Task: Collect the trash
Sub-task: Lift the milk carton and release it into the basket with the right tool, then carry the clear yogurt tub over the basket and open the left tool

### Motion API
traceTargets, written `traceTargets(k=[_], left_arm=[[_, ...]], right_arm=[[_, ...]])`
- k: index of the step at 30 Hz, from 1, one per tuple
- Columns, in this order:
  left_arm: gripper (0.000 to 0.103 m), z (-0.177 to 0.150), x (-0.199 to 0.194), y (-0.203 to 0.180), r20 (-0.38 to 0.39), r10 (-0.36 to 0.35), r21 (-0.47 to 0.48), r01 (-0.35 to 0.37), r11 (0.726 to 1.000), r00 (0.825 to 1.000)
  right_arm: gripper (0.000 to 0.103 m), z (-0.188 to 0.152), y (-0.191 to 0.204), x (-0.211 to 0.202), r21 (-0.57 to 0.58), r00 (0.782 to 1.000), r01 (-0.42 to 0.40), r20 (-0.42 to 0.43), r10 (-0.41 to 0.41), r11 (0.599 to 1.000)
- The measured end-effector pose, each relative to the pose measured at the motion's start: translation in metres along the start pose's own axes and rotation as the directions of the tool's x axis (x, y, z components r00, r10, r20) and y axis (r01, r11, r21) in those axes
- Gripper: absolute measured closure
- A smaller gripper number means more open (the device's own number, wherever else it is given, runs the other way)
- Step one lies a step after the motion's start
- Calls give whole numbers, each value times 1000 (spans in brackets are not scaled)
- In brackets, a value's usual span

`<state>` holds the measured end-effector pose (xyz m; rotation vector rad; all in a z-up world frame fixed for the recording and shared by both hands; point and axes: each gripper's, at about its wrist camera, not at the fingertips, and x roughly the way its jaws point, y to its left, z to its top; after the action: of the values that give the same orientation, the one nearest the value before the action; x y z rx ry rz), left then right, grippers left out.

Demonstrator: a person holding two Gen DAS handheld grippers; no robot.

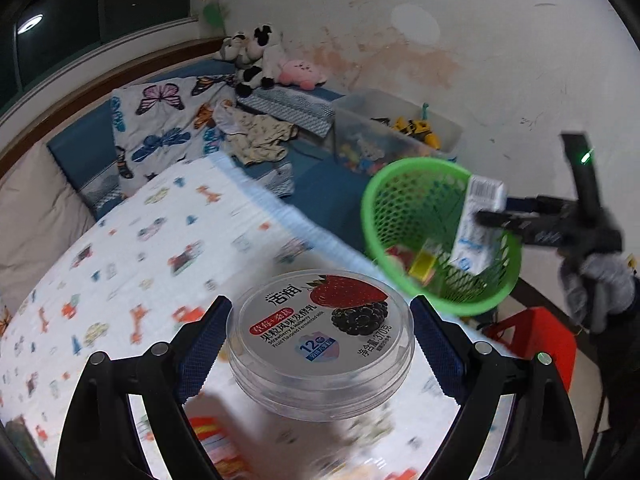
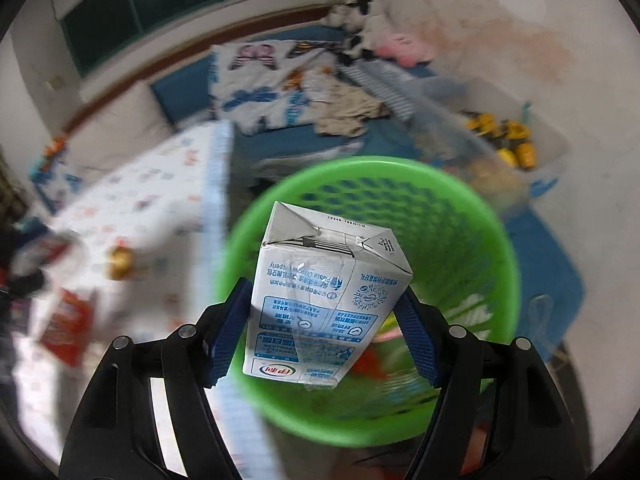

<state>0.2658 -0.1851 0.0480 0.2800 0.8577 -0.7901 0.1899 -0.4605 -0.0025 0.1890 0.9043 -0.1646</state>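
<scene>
Your biggest target is the green basket (image 2: 472,280), filling the centre and lower right of the right wrist view, with bits of trash already at its bottom. The surface (image 1: 132,240) under the printed cloth spreads across the left of both views.

Your right hand-held gripper (image 2: 326,320) has its fingers closed part-way against the sides of the milk carton (image 2: 320,300), which hangs over the basket mouth. Your left hand-held gripper (image 1: 320,344) clamps the clear yogurt tub (image 1: 320,344) by its sides, low in the left wrist view, short of the basket.

The carton looks tilted; let go off-centre and it could strike the rim and tumble outside. The tub's round, slick wall may slip from the pads if you swing fast.

Motion blur smears the cloth, the orange wrapper (image 2: 68,320) and basket contents; what lies there is unclear.
</scene>
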Motion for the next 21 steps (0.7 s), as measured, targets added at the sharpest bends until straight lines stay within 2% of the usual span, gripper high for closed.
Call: traceTargets(k=[7, 10, 15, 21], left_arm=[[17, 20, 34, -29, -23, -40, -41, 39, 998, 999], [17, 26, 49, -36, -41, -55, -65, 53, 997, 998], [17, 33, 67, -49, -58, -66, -83, 61, 995, 996], [17, 39, 83, -67, -72, -76, -86, 69, 994, 995]], right_arm=[[31, -21, -15, 38, -79, 995, 89, -38, -92, 993], [31, -31, -17, 45, -105, 993, 101, -43, -106, 989], [24, -37, -24, 44, -93, 996, 77, -43, -81, 993], [24, -36, -34, 19, -57, 999, 49, 3, -49, 997]])
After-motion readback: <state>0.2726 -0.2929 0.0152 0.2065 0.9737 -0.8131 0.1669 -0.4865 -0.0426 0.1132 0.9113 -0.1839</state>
